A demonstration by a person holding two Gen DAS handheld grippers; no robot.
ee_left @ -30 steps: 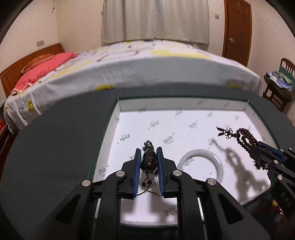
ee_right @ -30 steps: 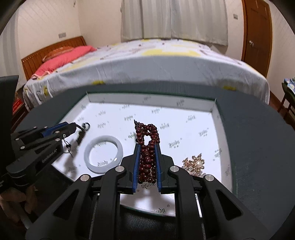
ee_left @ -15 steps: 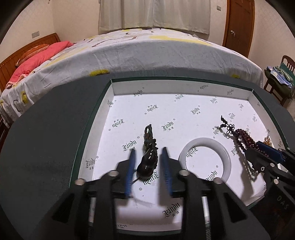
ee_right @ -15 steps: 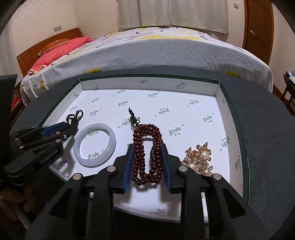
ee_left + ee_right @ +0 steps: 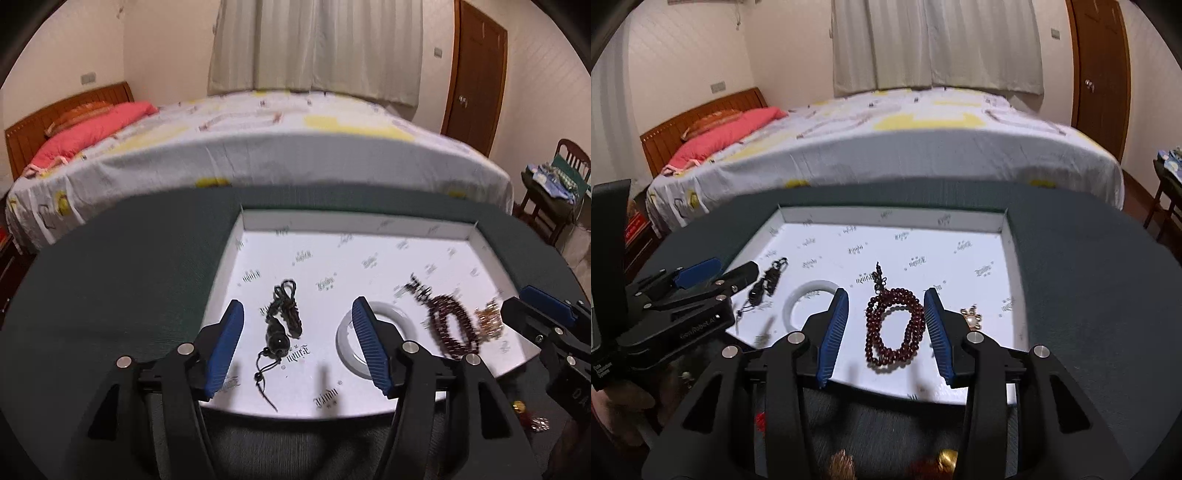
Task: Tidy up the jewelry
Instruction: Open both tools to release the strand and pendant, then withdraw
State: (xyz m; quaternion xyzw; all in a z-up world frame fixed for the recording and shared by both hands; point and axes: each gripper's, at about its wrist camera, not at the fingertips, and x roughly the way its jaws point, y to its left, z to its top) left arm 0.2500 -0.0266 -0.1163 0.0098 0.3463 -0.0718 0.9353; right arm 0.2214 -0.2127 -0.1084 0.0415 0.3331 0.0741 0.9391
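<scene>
Dark red beads (image 5: 893, 326) lie coiled in the tray (image 5: 892, 218) between our spread right gripper (image 5: 886, 328), the black pendant (image 5: 282, 325) between our spread left gripper (image 5: 297, 347). Both hold nothing. Risk we see: a finger snagging the pendant cord or bumping the bangle (image 5: 388, 319) and dragging stuff together.

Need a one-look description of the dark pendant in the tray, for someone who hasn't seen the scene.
Find the white tray on the dark green table. At its left end, left of the white bangle, lies the black cord pendant. It is the only black piece, with a gourd-shaped bead.
</scene>
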